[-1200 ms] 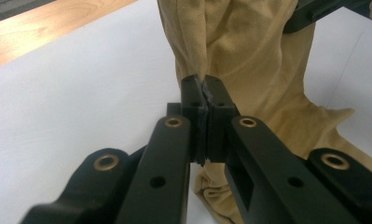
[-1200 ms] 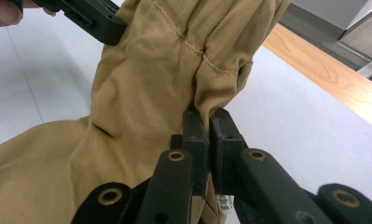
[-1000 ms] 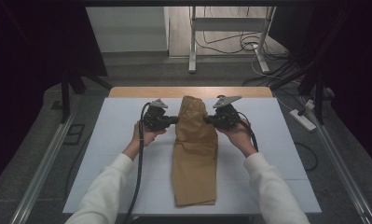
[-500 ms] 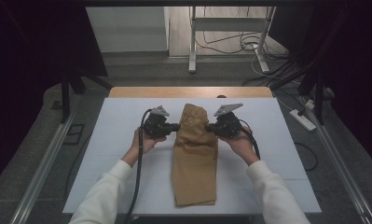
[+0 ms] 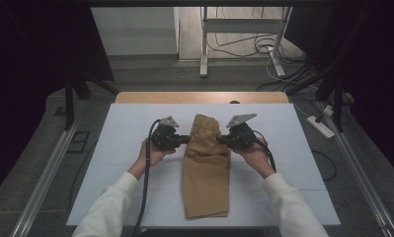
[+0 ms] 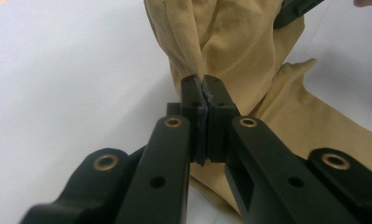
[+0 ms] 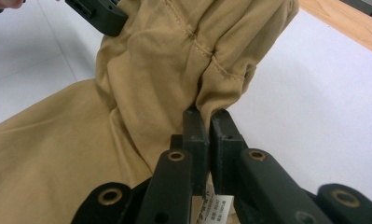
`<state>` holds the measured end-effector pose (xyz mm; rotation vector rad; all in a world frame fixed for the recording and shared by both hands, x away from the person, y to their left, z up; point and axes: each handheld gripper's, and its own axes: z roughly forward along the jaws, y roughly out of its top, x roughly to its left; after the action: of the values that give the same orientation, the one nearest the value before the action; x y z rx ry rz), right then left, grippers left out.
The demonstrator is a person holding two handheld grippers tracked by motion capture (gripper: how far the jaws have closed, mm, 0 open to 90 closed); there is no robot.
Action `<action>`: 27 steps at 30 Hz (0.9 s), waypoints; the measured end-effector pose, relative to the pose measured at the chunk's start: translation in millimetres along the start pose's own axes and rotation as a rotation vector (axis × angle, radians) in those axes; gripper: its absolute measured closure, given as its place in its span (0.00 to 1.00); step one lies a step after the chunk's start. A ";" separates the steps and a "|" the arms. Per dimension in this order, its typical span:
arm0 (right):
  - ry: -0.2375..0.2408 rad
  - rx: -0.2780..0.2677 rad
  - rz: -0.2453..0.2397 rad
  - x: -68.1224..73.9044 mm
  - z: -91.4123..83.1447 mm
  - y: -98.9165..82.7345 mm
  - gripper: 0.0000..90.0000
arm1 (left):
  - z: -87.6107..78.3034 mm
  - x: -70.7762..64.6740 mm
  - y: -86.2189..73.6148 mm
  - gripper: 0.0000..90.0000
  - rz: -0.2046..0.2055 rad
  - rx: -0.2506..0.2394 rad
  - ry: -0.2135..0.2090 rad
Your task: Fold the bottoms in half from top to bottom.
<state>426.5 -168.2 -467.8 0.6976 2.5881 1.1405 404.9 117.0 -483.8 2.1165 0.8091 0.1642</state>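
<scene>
White tabletop (image 5: 120, 148), tan shorts (image 5: 207, 177) lengthwise at centre: my left gripper (image 5: 183, 140) and right gripper (image 5: 223, 140) each pinch a waistband edge (lifted, mid-fold, I judge), next carrying it evenly toward the hems.

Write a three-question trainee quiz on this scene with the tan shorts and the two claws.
1. True or false: both the left claw and the right claw are shut on the tan shorts.
2. What do the shorts lie on? A) white table top B) blue tray C) bare wood
3. Which end of the shorts is lifted and bunched: the far end or the near end?

Key:
1. True: each pinches a fold at one side.
2. A, the white table top.
3. The far end, between the claws.
</scene>
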 end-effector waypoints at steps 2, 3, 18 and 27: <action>0.002 -0.009 -0.003 3.3 -2.7 -0.8 0.96 | -2.5 -3.7 -2.4 0.98 0.006 -0.007 -0.002; 0.001 -0.012 -0.004 5.1 -4.0 -1.3 0.96 | -3.6 -5.4 -3.6 0.98 0.010 -0.009 -0.004; 0.014 -0.036 -0.013 21.4 -8.3 -18.3 0.96 | -1.9 -19.9 -16.3 0.98 0.027 -0.002 -0.024; 0.031 -0.045 -0.027 32.9 -11.3 -25.5 0.95 | -4.0 -25.5 -28.8 0.98 0.020 -0.003 -0.039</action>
<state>385.5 -173.4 -479.6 0.6381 2.5810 1.2065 369.2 117.0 -498.8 2.1187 0.7648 0.1339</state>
